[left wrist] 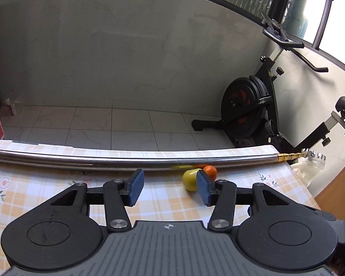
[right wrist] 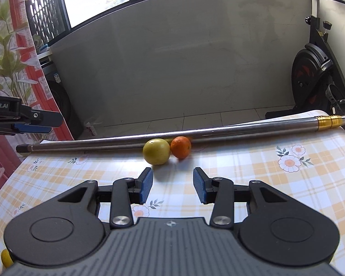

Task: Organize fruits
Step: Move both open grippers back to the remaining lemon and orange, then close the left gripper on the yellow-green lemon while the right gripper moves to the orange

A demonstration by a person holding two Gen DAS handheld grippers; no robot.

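Observation:
A yellow-green round fruit (right wrist: 156, 151) and an orange (right wrist: 181, 147) sit touching each other on the checked floral tablecloth (right wrist: 276, 184), against a metal pole. My right gripper (right wrist: 173, 185) is open just short of them, with nothing between its blue pads. In the left wrist view the same yellow-green fruit (left wrist: 189, 180) is partly hidden behind one blue finger, with the orange (left wrist: 211, 171) behind it. My left gripper (left wrist: 170, 187) is open and empty, off to the left of both fruits. It also shows from the side as the left gripper (right wrist: 49, 123) at the left edge. A small yellow fruit (right wrist: 6, 257) peeks out at the bottom left.
A long metal pole (left wrist: 103, 159) (right wrist: 230, 130) with a gold end lies along the table's far edge. Beyond it are tiled floor (left wrist: 103, 124) and a white wall. An exercise bike (left wrist: 248, 110) (right wrist: 310, 73) stands at the right. A white plastic item (left wrist: 310, 166) hangs at the right corner.

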